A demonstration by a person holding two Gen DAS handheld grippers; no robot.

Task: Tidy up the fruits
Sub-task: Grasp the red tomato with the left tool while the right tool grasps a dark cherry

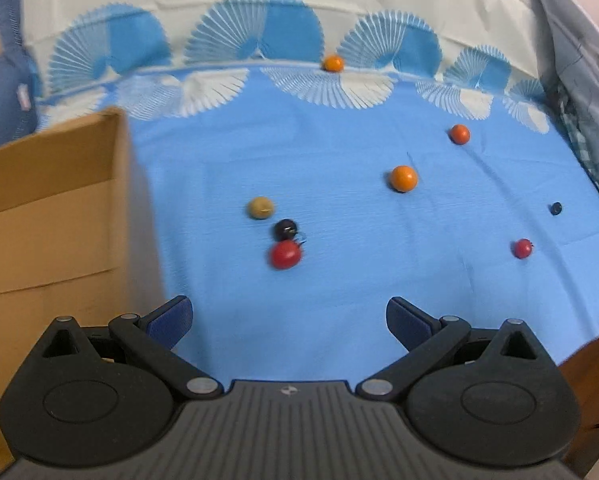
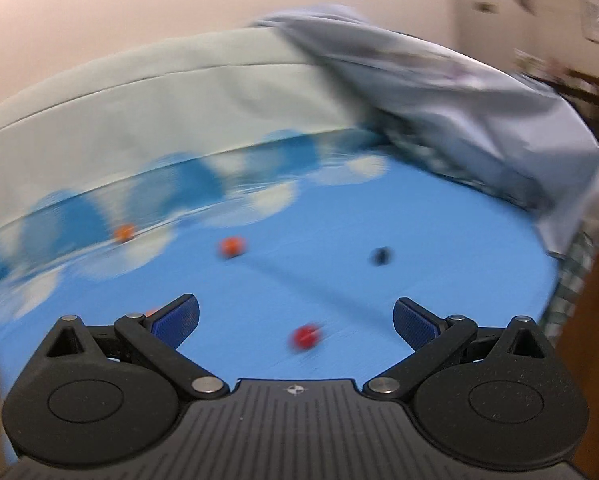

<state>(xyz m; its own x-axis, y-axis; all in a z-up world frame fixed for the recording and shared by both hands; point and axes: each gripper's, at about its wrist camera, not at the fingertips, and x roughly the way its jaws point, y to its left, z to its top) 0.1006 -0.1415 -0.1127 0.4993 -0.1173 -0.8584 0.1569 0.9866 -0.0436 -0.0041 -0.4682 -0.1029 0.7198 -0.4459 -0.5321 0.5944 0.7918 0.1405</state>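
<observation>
Fruits scattered loose on blue cloth (image 1: 339, 280), none boxed yet: 3 orange, e.g. (image 1: 403, 178); 2 red, e.g. (image 1: 285, 255); 1 tan (image 1: 260, 207); 2 dark, e.g. (image 1: 285, 229). Cardboard box (image 1: 51, 216) at left edge, prob. the sorting bin. Left gripper (image 1: 289, 322) and right gripper (image 2: 296, 322): jaws spread wide, nothing held; right view blurred, red fruit (image 2: 306, 336) lies between its fingers' line.
</observation>
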